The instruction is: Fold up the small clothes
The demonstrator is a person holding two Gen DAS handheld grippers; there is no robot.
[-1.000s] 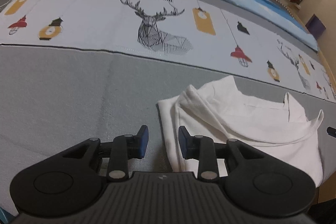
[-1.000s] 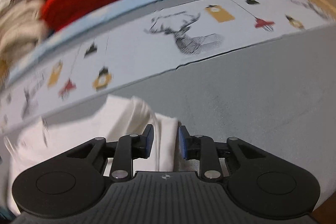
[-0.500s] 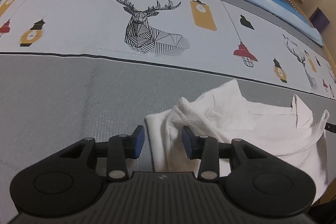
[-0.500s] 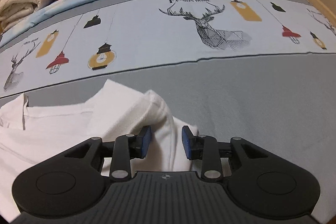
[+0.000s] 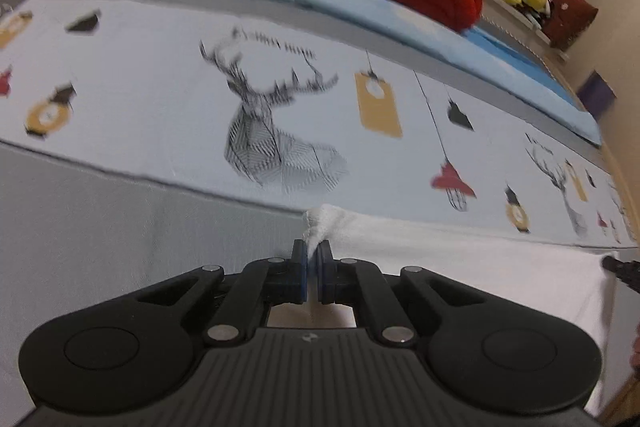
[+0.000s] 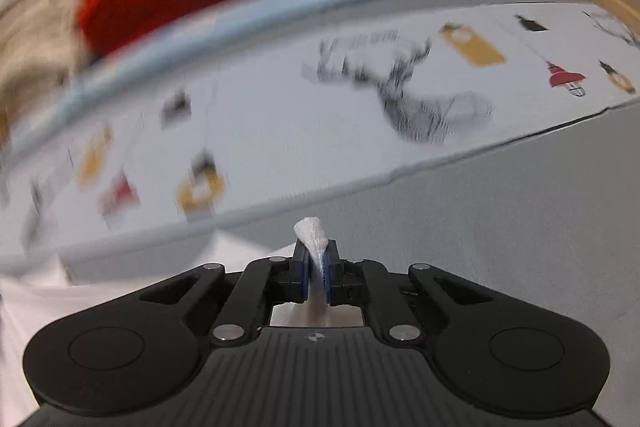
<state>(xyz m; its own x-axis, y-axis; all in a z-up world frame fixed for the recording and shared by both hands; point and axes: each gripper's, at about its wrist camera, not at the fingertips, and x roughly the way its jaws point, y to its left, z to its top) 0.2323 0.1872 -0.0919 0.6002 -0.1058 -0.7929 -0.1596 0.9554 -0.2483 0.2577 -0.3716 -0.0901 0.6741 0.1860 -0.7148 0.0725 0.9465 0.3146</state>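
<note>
Left claw [image 5: 312,259] pinched tight on one corner of the small white cotton garment [image 5: 460,259]. Right claw [image 6: 317,263] closing, jaws clamping another bunched corner [image 6: 312,233]. Garment lies stretched between them over the grey bed cover [image 5: 100,227], near the deer-print sheet [image 5: 260,131].

The black two-finger left gripper [image 5: 312,254] pinched white cloth at twelve o'clock; the black right gripper [image 6: 316,254] was closing on cloth likewise.
</note>
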